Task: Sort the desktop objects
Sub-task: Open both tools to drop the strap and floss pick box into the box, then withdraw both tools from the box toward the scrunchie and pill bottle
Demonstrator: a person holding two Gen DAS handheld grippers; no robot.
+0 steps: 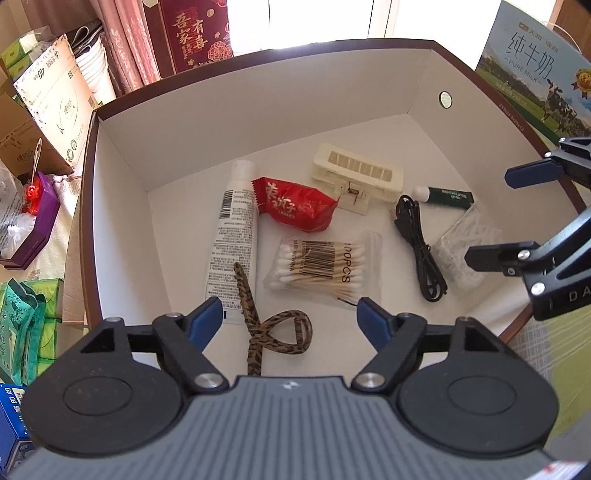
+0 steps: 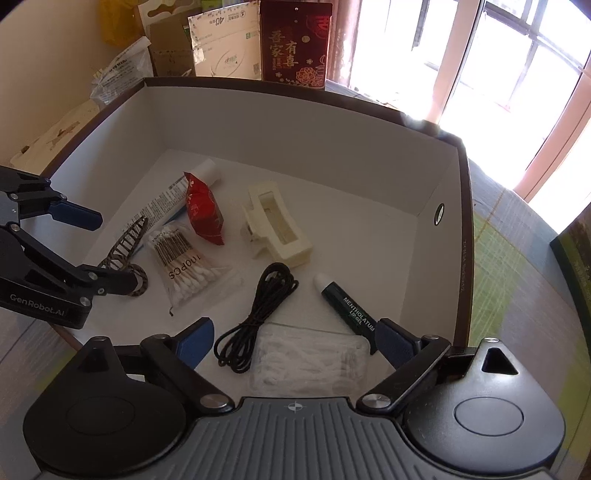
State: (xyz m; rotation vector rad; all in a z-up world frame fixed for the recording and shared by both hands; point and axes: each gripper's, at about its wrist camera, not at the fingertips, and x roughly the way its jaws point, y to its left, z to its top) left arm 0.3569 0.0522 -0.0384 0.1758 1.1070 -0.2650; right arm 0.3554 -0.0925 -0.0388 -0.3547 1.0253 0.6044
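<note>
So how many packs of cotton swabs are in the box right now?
2. The barcoded wooden-stick pack lies mid-floor beside the red snack packet. The clear pack of white swabs sits below the right gripper, by the black cable. None seems hidden.

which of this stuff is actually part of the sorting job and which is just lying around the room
Part of the job, all inside the white box:
white tube
red snack packet
cream hair claw clip
cotton swab pack
black cable
lip gel stick
clear bag of white sticks
leopard-print hair clip

Lying about, outside the box:
milk carton box
red gift box
purple box
</note>
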